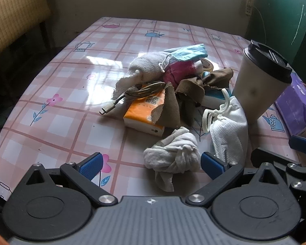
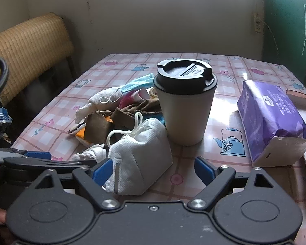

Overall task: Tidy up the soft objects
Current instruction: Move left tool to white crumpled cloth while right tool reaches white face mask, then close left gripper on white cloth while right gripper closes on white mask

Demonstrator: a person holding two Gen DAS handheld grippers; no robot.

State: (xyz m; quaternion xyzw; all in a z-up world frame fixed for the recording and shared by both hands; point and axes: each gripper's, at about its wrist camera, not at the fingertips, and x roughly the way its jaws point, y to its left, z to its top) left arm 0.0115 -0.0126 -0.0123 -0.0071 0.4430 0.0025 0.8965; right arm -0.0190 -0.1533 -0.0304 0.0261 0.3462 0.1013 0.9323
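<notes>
The left gripper (image 1: 151, 165) has its blue-padded fingers (image 1: 91, 164) spread wide, holding nothing. Between them, toward the right finger, a knotted grey-white cloth (image 1: 172, 155) lies on the pink checked tablecloth (image 1: 57, 110). Just beyond the right finger sits a white folded respirator mask (image 1: 228, 130), its ear loops curling upward. Ahead of the fingers, an orange tissue packet (image 1: 142, 114) lies under a corner of brown cloth (image 1: 193, 89), with a coiled USB cable (image 1: 132, 94) draped over its far end. Farther on come a rolled white towel (image 1: 146, 65), a crumpled pink cloth (image 1: 179, 71) and, on top, a blue surgical mask (image 1: 189, 52). A paper cup with a black lid (image 1: 259, 75) stands right of the heap.

The right gripper (image 2: 154, 172) is likewise spread, gripping nothing. The white respirator mask (image 2: 140, 159) rests between its fingers, against the left pad (image 2: 103, 171), apart from the right one. Directly beyond the mask stands the paper cup (image 2: 185, 102). Right of the right finger, a purple tissue pack (image 2: 273, 120) lies on the table. Left of the left finger, the other gripper reaches in, the knotted cloth (image 2: 91, 153) at its tip. Beyond, the heap of cloths spreads out, with a tape roll (image 2: 153, 91) at the back.
</notes>
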